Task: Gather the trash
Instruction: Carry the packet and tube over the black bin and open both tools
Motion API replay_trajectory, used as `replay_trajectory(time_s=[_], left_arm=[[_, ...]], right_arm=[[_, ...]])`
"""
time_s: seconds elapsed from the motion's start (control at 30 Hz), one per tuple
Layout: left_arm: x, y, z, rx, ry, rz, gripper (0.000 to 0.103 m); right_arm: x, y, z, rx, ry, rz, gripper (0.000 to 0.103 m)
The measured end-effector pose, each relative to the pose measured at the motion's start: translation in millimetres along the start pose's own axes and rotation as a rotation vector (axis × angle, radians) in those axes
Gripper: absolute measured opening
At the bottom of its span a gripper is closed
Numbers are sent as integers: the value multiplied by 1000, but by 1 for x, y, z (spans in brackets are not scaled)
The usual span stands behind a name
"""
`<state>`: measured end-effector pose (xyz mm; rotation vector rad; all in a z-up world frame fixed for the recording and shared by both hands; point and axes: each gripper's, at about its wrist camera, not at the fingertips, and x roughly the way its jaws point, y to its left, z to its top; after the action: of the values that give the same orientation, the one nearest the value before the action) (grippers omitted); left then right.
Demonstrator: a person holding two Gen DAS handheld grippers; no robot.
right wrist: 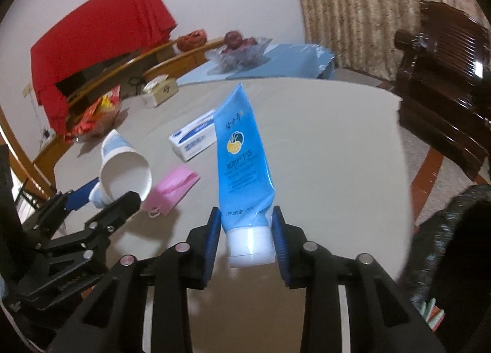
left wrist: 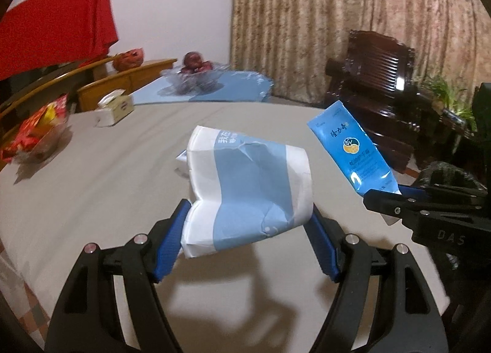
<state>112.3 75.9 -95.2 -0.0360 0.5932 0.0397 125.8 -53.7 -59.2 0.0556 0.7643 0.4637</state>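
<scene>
A crumpled white-and-blue paper cup (left wrist: 245, 181) hangs above the beige table (left wrist: 107, 187), and my left gripper (left wrist: 248, 208) is shut on it, its blue pads pressing both sides. My right gripper (right wrist: 246, 215) is shut on a blue hand-cream tube (right wrist: 239, 150) just above its white cap, the tube pointing up and away. In the left wrist view the right gripper (left wrist: 386, 199) and the tube (left wrist: 349, 150) are at the right. The right wrist view has the left gripper (right wrist: 113, 192) with the cup (right wrist: 122, 168) at the left. A pink packet (right wrist: 173, 187) and a white-blue box (right wrist: 196, 138) lie on the table.
At the table's far left stand a tissue box (left wrist: 115, 107) and a bowl of red snack packets (left wrist: 40, 135). A glass fruit bowl (left wrist: 196, 73) sits on a blue mat at the back. A dark wooden chair (left wrist: 377, 76) stands right. Something black and rounded (right wrist: 445, 245) lies by the table's right edge.
</scene>
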Motion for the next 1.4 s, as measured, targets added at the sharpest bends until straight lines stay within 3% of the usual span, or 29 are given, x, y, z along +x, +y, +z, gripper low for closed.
replay_trajectory(time_s=[0.4,0.63,1.03,1.4], left_arm=[[-8,-83,23,65,-61,-145,71],[-12,-135,28,112,-75,-242,71],[-8,-226,14,211,-50,-414,71],[11,-278,-5,281,8,-477,71]], right_arm=[[-79,-59,1,97,-132,-112,33],[-121,-96,-19,155,-170,-200,33],[-172,-153,-66,272,-168,-362,33],[-184,-190,-102,378,-126,-437,33]])
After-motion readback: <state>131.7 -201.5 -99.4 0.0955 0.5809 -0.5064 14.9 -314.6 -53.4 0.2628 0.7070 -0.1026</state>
